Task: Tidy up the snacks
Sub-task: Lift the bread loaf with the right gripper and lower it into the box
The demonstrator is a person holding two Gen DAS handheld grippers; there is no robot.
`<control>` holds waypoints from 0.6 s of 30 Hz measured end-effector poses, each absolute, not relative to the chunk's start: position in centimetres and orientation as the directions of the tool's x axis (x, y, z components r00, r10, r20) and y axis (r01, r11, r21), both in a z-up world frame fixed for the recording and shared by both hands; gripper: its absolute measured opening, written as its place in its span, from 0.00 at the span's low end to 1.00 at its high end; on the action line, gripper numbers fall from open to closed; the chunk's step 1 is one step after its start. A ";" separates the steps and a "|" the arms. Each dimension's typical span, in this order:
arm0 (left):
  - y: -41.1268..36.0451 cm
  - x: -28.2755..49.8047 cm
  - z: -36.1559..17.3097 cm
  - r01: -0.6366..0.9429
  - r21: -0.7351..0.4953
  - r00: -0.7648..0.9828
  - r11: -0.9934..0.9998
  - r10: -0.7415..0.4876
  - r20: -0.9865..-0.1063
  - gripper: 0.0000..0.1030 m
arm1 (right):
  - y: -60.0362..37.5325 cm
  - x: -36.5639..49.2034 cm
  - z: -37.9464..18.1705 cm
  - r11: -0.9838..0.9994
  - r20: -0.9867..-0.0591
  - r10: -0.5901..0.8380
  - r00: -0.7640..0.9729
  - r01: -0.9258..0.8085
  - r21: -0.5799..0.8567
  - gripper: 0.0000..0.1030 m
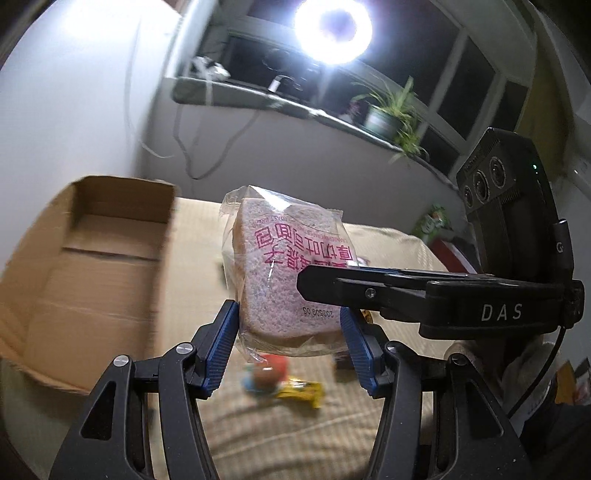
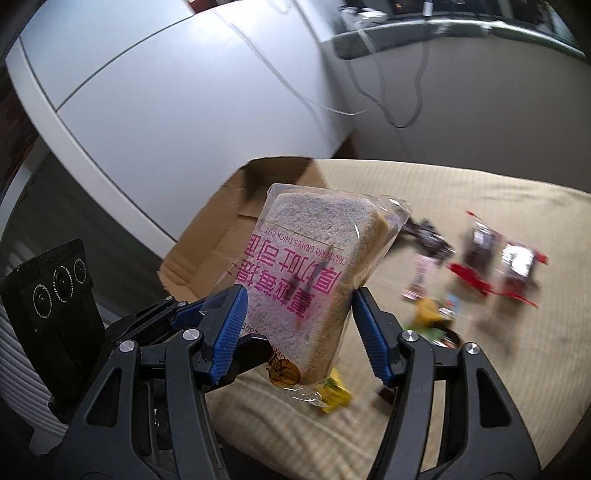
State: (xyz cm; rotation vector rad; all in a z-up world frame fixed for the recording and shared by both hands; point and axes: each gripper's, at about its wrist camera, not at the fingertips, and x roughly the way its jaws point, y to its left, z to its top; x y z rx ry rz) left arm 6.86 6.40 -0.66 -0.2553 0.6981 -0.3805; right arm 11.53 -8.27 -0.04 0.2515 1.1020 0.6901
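Observation:
A slice of toast in a clear bag with pink print [image 1: 280, 266] is held up in the air by both grippers. My left gripper [image 1: 290, 314] is shut on its lower part. My right gripper [image 2: 297, 295] is shut on the same bread bag [image 2: 314, 266]; its black fingers [image 1: 332, 284] cross the bag from the right in the left wrist view. An open cardboard box [image 1: 92, 266] lies on its side to the left, also in the right wrist view [image 2: 229, 236].
Everything rests on a beige ribbed cover [image 2: 480, 369]. Loose snacks lie there: a yellow packet [image 1: 299, 395], red and dark packets [image 2: 480, 254], a pink one [image 2: 417, 277]. A white cabinet [image 2: 166, 110], a window sill with a plant [image 1: 391, 118] and a bright ring lamp [image 1: 332, 26] stand behind.

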 end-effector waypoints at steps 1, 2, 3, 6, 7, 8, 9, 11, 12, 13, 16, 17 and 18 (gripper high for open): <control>7.2 6.7 -0.6 0.239 -0.349 0.711 0.906 -0.408 -0.572 0.53 | -7.4 11.6 0.1 0.761 -0.730 0.630 0.264 -0.398 0.513 0.61; 7.7 6.6 -0.5 0.226 -0.347 0.719 0.910 -0.397 -0.571 0.53 | -6.6 11.7 0.3 0.756 -0.729 0.634 0.260 -0.410 0.511 0.61; 8.4 6.5 -0.4 0.216 -0.347 0.725 0.913 -0.388 -0.569 0.53 | -5.9 11.8 0.4 0.748 -0.726 0.639 0.254 -0.425 0.510 0.61; 10.1 6.2 -0.2 0.177 -0.339 0.746 0.924 -0.351 -0.566 0.53 | -3.4 12.1 0.7 0.726 -0.717 0.655 0.236 -0.460 0.512 0.61; 10.6 6.1 -0.2 0.166 -0.337 0.750 0.927 -0.340 -0.567 0.53 | -2.6 12.3 0.8 0.719 -0.717 0.659 0.228 -0.470 0.512 0.61; 11.3 6.1 -0.2 0.148 -0.334 0.757 0.931 -0.324 -0.568 0.53 | -1.6 12.5 0.7 0.711 -0.717 0.663 0.216 -0.482 0.512 0.61; 11.9 6.1 -0.3 0.138 -0.334 0.759 0.932 -0.316 -0.568 0.53 | -1.0 12.6 0.7 0.705 -0.716 0.666 0.207 -0.489 0.514 0.61; 13.1 6.2 -0.5 0.111 -0.333 0.764 0.936 -0.295 -0.573 0.53 | 0.5 12.9 0.5 0.694 -0.716 0.673 0.186 -0.493 0.524 0.61; 13.4 6.4 -0.6 0.100 -0.333 0.765 0.938 -0.286 -0.577 0.53 | 1.1 13.1 0.3 0.689 -0.716 0.675 0.177 -0.498 0.526 0.61; 13.9 6.5 -0.8 0.088 -0.333 0.765 0.939 -0.278 -0.580 0.53 | 1.7 13.2 0.1 0.685 -0.717 0.676 0.169 -0.504 0.526 0.61; 14.9 6.8 -1.2 0.052 -0.335 0.765 0.941 -0.253 -0.592 0.53 | 3.6 13.5 -0.5 0.674 -0.721 0.677 0.147 -0.519 0.526 0.61; 15.3 6.9 -1.4 0.040 -0.338 0.764 0.940 -0.246 -0.596 0.53 | 4.1 13.7 -0.7 0.670 -0.723 0.677 0.140 -0.523 0.527 0.61; 15.6 7.0 -1.5 0.022 -0.338 0.762 0.941 -0.235 -0.603 0.53 | 4.7 13.8 -0.9 0.667 -0.724 0.678 0.132 -0.525 0.529 0.61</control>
